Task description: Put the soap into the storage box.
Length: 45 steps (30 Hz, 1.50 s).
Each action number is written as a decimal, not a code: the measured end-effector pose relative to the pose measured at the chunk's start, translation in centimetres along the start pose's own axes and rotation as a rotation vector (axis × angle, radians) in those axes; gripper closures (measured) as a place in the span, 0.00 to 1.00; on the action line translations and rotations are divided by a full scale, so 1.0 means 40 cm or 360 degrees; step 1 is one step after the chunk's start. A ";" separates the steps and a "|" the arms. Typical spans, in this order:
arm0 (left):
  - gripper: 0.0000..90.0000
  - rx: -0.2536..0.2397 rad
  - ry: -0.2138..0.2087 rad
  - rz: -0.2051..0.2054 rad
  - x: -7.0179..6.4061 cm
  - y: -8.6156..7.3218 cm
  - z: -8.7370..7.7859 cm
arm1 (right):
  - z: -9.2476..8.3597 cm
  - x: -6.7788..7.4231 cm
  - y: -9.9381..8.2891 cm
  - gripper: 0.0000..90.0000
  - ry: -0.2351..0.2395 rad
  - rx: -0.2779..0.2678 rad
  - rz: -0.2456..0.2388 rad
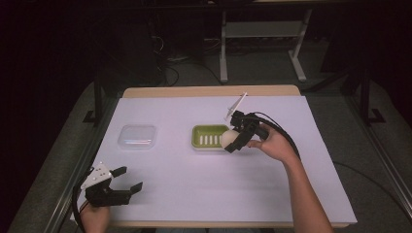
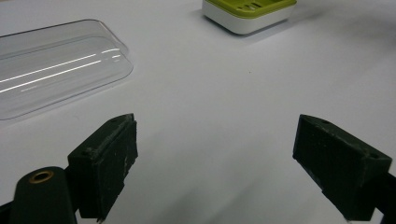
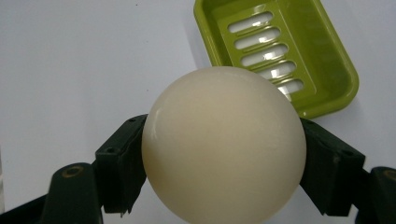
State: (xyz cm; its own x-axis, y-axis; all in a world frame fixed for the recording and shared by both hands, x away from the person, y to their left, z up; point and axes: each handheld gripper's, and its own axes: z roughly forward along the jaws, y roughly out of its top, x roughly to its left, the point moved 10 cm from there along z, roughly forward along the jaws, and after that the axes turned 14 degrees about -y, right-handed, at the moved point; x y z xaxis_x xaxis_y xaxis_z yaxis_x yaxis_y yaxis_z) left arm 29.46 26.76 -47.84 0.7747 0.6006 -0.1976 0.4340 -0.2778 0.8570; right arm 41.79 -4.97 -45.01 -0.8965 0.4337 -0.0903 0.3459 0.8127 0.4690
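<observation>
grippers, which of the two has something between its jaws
The right gripper: it is shut on the cream ball beside the green soap dish. The left gripper hangs open over bare table with nothing in it.

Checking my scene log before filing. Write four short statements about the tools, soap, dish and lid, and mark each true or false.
1. The right tool grips a cream round soap. True.
2. The green soap dish already holds the soap. False: its slotted tray is bare; the soap is held at its right end.
3. The left tool is clamped on the clear lid. False: it is open, holding nothing.
4. The clear lid lies left of the dish. True.
</observation>
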 end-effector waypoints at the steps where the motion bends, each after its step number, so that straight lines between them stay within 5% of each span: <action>1: 0.14 0.0000 0.0000 0.0000 -0.001 0.000 0.000 | 0.000 0.000 0.005 0.27 0.0003 -0.0002 -0.0004; 23: 0.14 -0.0005 0.0010 -0.0001 0.004 -0.002 -0.006 | 0.021 -0.037 0.125 0.27 -0.0036 0.0025 -0.0120; 45: 0.14 -0.0019 0.0025 -0.0006 0.005 0.000 -0.010 | 0.108 -0.038 0.153 0.27 -0.0050 0.0055 -0.0124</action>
State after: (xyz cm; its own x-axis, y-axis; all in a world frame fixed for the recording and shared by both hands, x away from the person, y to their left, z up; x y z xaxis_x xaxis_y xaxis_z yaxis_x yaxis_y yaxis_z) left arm 29.42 27.19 -47.68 0.7657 0.6134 -0.1934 0.4314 -0.2667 0.8619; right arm 46.48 1.01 -45.82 -0.9123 0.3799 -0.1530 0.2851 0.8573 0.4287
